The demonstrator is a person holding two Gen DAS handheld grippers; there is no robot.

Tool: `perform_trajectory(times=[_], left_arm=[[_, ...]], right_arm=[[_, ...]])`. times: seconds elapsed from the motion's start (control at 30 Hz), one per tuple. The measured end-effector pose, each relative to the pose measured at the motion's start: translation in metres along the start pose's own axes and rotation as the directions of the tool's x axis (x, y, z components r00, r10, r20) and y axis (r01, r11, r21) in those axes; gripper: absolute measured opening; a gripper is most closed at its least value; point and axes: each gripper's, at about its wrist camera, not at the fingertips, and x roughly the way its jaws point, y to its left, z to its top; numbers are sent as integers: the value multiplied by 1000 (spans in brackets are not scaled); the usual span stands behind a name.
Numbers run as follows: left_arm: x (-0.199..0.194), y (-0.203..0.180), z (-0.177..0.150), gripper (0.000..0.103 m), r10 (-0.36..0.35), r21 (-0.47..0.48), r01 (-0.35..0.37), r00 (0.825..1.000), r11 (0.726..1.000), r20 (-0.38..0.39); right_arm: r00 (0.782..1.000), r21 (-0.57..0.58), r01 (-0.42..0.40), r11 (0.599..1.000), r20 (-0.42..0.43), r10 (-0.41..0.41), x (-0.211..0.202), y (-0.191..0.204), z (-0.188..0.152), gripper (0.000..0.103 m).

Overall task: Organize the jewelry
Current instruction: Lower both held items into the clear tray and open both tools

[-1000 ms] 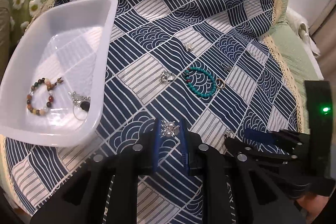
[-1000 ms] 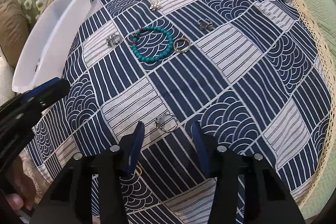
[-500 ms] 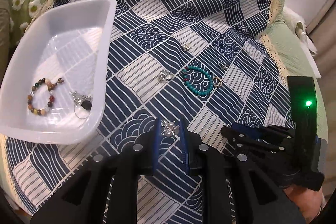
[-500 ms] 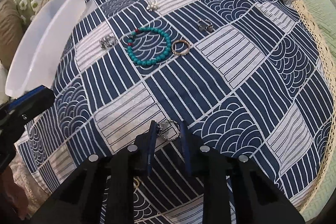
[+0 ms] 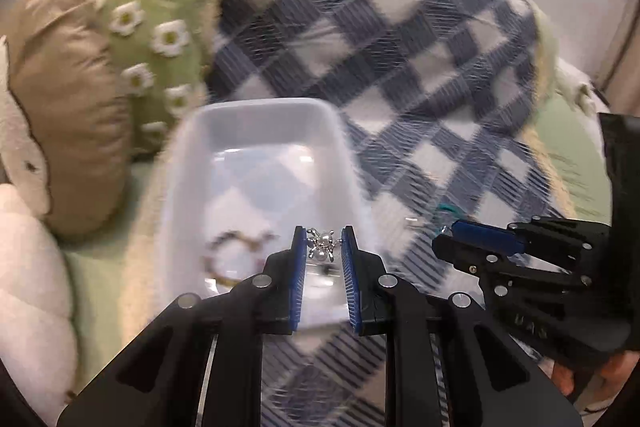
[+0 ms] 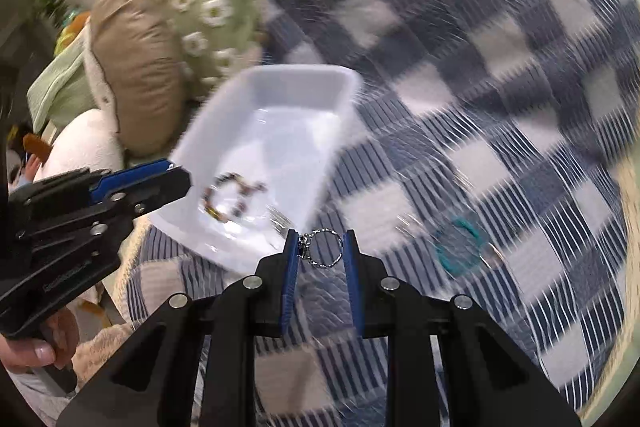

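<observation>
- Navy-and-white patchwork cloth with stripe and wave squares (image 5: 400,67) covers the soft surface and fills most of both views, blurred throughout.
- Beyond its left edge lie a green cushion with white daisies (image 5: 156,15) and, beside it, a tan satin cushion (image 5: 68,99).
- On the cloth's left part sits a white translucent plastic tray (image 5: 256,123); inside it a bracelet of mixed brown beads (image 6: 228,197) shows only as a blurred ring.
- Over the tray's near end the left gripper (image 5: 324,247) has its blue-padded fingers clamped on a small silver flower-shaped ornament with pearl-like beads (image 5: 323,246), which spans the gap between the tips, touching both pads.
- Just beside the tray's near right wall the right gripper (image 6: 320,251) has its fingers closed on a thin silver ring with a small charm (image 6: 325,249); the hoop bridges the tips and the charm presses against the left pad.
- Well to the right on the cloth lies a turquoise bead bracelet (image 6: 458,247), smeared, with a small metal ring (image 6: 494,254) just beside it.
</observation>
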Motion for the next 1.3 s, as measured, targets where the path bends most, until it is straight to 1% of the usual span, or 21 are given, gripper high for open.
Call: perform_trajectory(times=[0.1, 0.17, 0.2, 0.27, 0.3, 0.4, 0.47, 0.53, 0.6, 0.73, 0.87, 1.07, 1.17, 1.23, 1.3], left_arm=[[21, 31, 3, 17, 23, -56, -26, 999, 998, -49], [43, 53, -1, 17, -3, -104, -8, 994, 995, -108], [50, 60, -4, 17, 0, -120, -15, 992, 993, -126], [63, 70, -10, 17, 11, -127, -31, 988, 991, -156], [69, 73, -14, 17, 26, -125, -48, 985, 991, -171], [80, 77, -19, 17, 44, -111, -66, 979, 992, -197], [84, 77, -21, 17, 68, -98, -90, 977, 991, -203], [85, 75, -20, 17, 53, -100, -75, 977, 992, -205], [86, 70, -20, 17, 60, -84, -78, 978, 993, -202], [91, 69, -23, 17, 70, -67, -85, 976, 994, -207], [97, 75, -23, 17, 84, -80, -104, 973, 991, -217], [100, 83, -21, 18, 80, -108, -106, 972, 988, -220], [98, 85, -20, 18, 82, -111, -109, 973, 988, -217], [96, 86, -21, 18, 77, -114, -104, 974, 988, -213], [91, 88, -21, 18, 76, -116, -101, 976, 988, -205]], right_arm=[[999, -3, -22, 1000, -41, 22, 36, 23, 10, 23], [997, -28, -14, 1000, -74, 12, 60, 33, 10, 23], [996, -40, -6, 999, -89, 2, 73, 39, 10, 23], [993, -48, 8, 999, -116, -13, 91, 46, 8, 23], [992, -50, 16, 999, -125, -22, 96, 48, 5, 23], [988, -64, 39, 997, -145, -48, 108, 52, -1, 23], [987, -71, 55, 996, -148, -66, 111, 51, -5, 23], [986, -66, 59, 996, -153, -69, 113, 48, -5, 23], [985, -70, 57, 996, -161, -68, 116, 46, -7, 23], [986, -95, 61, 994, -148, -75, 117, 49, -10, 23], [985, -99, 63, 993, -151, -77, 118, 51, -9, 23], [984, -104, 66, 992, -156, -82, 119, 51, -9, 24], [985, -92, 50, 995, -160, -64, 118, 51, -8, 27], [985, -96, 49, 994, -161, -64, 117, 51, -8, 31], [986, -85, 49, 995, -157, -61, 114, 50, -7, 33]])
